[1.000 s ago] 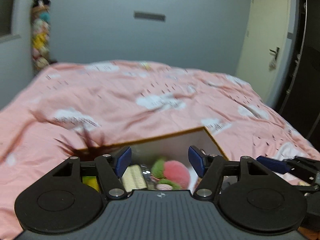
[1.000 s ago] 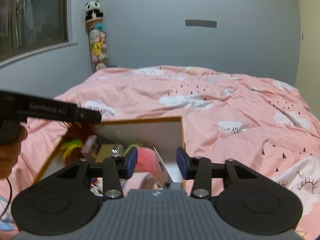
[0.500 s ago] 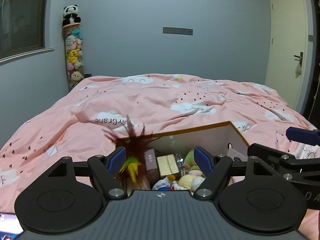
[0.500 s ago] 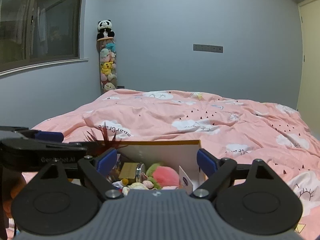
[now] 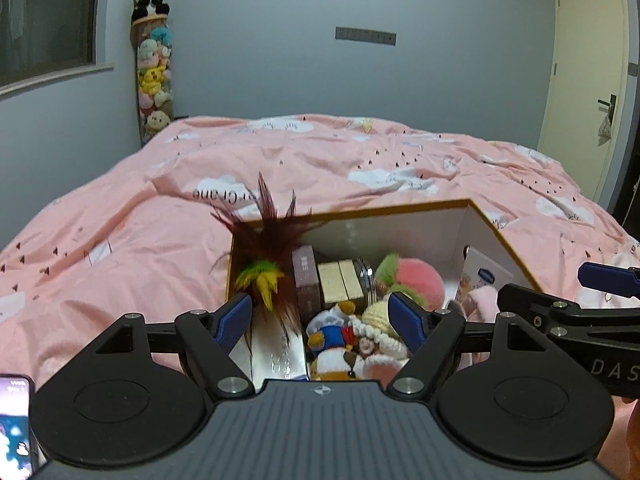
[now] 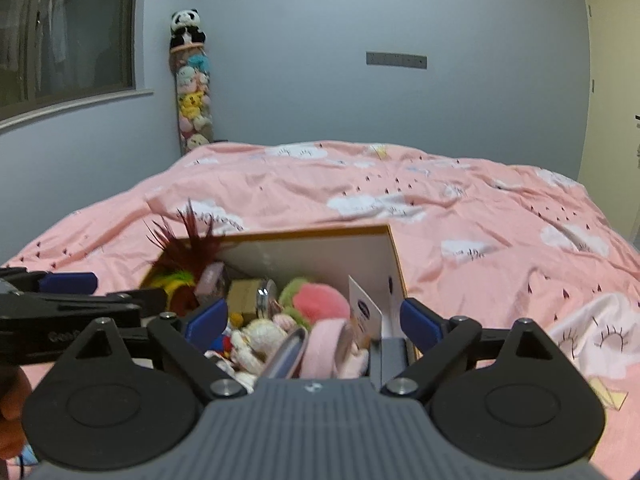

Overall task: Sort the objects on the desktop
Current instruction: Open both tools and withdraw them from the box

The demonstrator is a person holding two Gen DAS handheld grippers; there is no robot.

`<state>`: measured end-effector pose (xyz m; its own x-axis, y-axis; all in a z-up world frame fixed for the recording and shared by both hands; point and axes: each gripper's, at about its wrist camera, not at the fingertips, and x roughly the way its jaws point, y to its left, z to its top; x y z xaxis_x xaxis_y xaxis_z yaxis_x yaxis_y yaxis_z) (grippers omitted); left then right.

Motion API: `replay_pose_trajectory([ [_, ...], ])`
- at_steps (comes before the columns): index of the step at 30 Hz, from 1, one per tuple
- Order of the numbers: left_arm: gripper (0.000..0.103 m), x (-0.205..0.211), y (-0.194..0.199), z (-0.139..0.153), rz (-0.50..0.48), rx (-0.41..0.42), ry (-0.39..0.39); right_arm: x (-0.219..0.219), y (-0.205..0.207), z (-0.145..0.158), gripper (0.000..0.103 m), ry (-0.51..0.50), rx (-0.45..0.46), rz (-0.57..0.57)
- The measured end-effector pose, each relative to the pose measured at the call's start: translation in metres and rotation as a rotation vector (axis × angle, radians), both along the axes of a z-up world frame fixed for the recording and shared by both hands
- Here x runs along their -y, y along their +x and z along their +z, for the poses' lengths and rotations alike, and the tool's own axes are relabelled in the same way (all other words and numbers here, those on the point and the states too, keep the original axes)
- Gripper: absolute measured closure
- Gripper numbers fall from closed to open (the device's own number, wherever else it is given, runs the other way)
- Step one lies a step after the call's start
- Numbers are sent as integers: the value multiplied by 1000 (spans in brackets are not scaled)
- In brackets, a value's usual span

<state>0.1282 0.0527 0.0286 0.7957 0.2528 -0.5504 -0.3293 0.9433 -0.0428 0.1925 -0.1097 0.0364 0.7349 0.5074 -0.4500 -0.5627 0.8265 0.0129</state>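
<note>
An open cardboard box (image 5: 400, 210) with white walls lies on the pink bed. It holds a dark red feather toy (image 5: 264, 248), a pink and green plush ball (image 5: 416, 280), a small duck plush (image 5: 332, 332), little cartons and a round tin. My left gripper (image 5: 320, 316) hovers open over the box's near left part, with nothing pinched. My right gripper (image 6: 313, 318) hangs over the near right part, its jaws opening. A pink roll (image 6: 328, 344) and a white card (image 6: 366, 312) lie below them, untouched. Each gripper's blue finger (image 5: 608, 278) shows at the edge of the other's view.
The pink quilt (image 5: 360, 152) with cloud prints surrounds the box. A lit phone (image 5: 14, 420) lies at the near left. A white cloth (image 6: 592, 332) lies right of the box. A column of plush toys (image 5: 154, 76) stands at the back wall, a door (image 5: 584, 80) at right.
The right jaws have spread from narrow to wide, and the left jaws have widened a little. Both views have shifted, so more of the box's contents show below the fingers.
</note>
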Motion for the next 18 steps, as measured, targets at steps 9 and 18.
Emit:
replay_pose_trajectory([
  [9, 14, 2, 3, -21, -2, -67, -17, -4, 9, -24, 9, -34, -61, -1],
  [18, 14, 0, 7, -36, 7, -116, -33, -9, 8, -39, 9, -84, -76, 13],
])
